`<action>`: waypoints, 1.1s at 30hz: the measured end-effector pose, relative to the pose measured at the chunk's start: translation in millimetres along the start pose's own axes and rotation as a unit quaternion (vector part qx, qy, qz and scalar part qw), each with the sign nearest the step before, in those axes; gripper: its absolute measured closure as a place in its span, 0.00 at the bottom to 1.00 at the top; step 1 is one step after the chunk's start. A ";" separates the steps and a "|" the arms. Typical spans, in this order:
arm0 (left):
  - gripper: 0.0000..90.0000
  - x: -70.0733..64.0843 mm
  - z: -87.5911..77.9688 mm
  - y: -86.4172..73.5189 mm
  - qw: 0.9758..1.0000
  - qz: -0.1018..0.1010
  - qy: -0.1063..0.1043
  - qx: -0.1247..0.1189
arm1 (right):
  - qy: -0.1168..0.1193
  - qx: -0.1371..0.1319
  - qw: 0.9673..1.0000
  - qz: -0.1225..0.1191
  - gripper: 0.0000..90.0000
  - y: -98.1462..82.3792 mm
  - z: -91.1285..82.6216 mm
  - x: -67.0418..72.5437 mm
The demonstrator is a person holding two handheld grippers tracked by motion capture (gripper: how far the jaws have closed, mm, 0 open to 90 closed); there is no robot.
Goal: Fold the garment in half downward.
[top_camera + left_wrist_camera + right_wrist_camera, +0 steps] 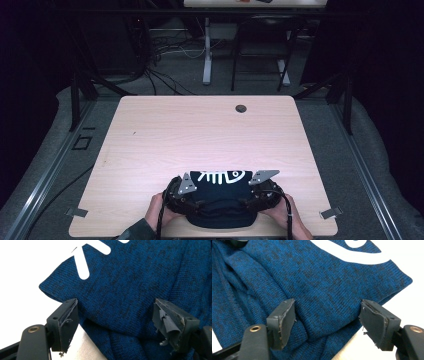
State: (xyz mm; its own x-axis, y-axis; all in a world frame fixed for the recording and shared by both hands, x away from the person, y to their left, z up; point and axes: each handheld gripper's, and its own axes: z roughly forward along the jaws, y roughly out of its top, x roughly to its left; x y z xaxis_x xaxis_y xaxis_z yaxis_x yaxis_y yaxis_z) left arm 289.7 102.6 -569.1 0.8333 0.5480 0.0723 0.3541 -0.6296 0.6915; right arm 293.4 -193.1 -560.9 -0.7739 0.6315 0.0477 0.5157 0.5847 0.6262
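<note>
1. The folded knit garment [220, 200] is dark blue, flecked with black through the weave [130, 285].
2. Its print [220, 176] is white: a fish skeleton with ribs and a round eye.
3. The table [200, 130] is pale wood grain, with one dark round spot [241, 108] near the far edge.
4. The left gripper [115, 320] and right gripper [327, 320] have black jaws with grey worn pads and brass-coloured rivets.
5. The plates [187, 184] on top of the grippers are grey.

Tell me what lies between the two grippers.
In the high view, the folded blue sweater with its white fishbone print lies between the left gripper and the right gripper.
</note>
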 end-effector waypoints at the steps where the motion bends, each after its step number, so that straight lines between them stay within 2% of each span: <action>1: 0.24 -0.3 0.2 -0.7 1.000 0.000 -0.001 0.001 | -0.003 -0.003 1.000 0.001 0.30 -0.7 0.6 0.1; 7: 0.21 -2.4 1.3 -2.1 1.000 0.007 0.010 -0.002 | -0.002 -0.005 1.000 0.004 0.29 -3.7 4.2 -1.4; 12: 0.17 0.7 2.3 -3.1 1.000 0.000 0.008 -0.006 | -0.005 -0.003 1.000 0.004 0.27 -3.1 3.9 -1.3; 18: 0.09 2.3 -0.8 -0.6 1.000 -0.005 0.012 -0.012 | -0.021 0.002 1.000 -0.003 0.21 0.3 1.3 0.5; 22: 0.02 6.1 -9.0 2.3 0.999 -0.014 0.015 -0.027 | -0.028 -0.016 0.999 0.001 0.15 1.4 -6.1 -0.6; 24: 0.01 8.2 -14.3 3.7 0.999 -0.015 0.023 -0.037 | -0.035 -0.029 0.999 0.007 0.12 2.1 -11.1 -0.9; 29: 0.00 17.6 -25.6 2.5 0.997 -0.028 0.041 -0.053 | -0.047 -0.052 0.998 0.011 0.11 1.7 -27.1 -3.9; 33: 0.00 28.5 -33.2 -2.8 0.996 -0.048 0.054 -0.057 | -0.055 -0.060 0.996 0.020 0.11 -2.1 -35.2 -9.3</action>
State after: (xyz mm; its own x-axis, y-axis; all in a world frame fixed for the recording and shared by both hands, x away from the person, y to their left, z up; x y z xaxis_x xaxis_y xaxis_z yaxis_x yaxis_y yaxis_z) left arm 298.4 138.3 -545.2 0.7447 0.6632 0.0742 0.3744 -0.5074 0.7761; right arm 286.5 -218.1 -535.3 -0.7051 0.7090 -0.0071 0.4922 0.4966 0.7149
